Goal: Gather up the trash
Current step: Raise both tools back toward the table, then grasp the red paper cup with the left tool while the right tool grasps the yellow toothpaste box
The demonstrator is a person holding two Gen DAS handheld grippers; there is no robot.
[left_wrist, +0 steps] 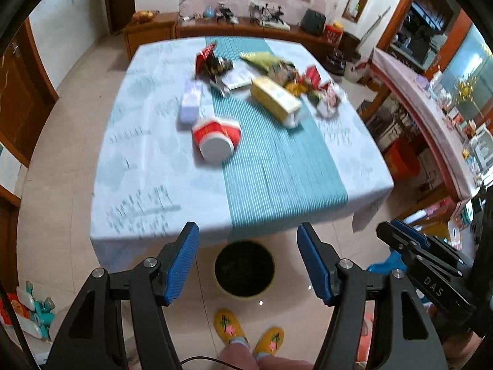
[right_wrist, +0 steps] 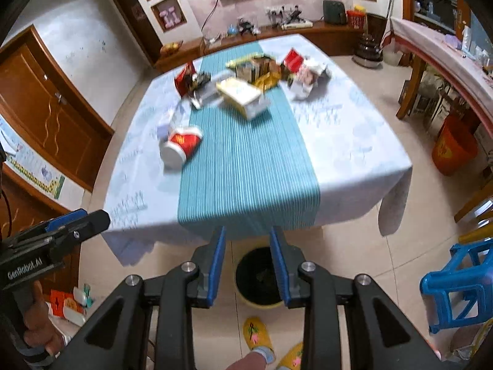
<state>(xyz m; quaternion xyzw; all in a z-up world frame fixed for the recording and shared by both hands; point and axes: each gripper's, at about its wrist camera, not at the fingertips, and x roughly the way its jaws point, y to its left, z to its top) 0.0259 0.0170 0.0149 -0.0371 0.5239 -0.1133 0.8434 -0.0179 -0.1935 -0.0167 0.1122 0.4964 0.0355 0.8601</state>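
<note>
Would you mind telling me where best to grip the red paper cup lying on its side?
Probably across the red paper cup's red side wall, coming down from above: it lies tipped over on the table, white end toward the camera, so its round sides are exposed.

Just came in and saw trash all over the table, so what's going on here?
A person stands at the near end of the table, a handheld gripper in each hand, clearing up trash. Both the left gripper and the right gripper are open, empty and held above the floor, over a dark bin by the person's feet. Nothing is picked up yet: a tipped red paper cup, a yellow carton and a heap of wrappers lie on the table.
</note>
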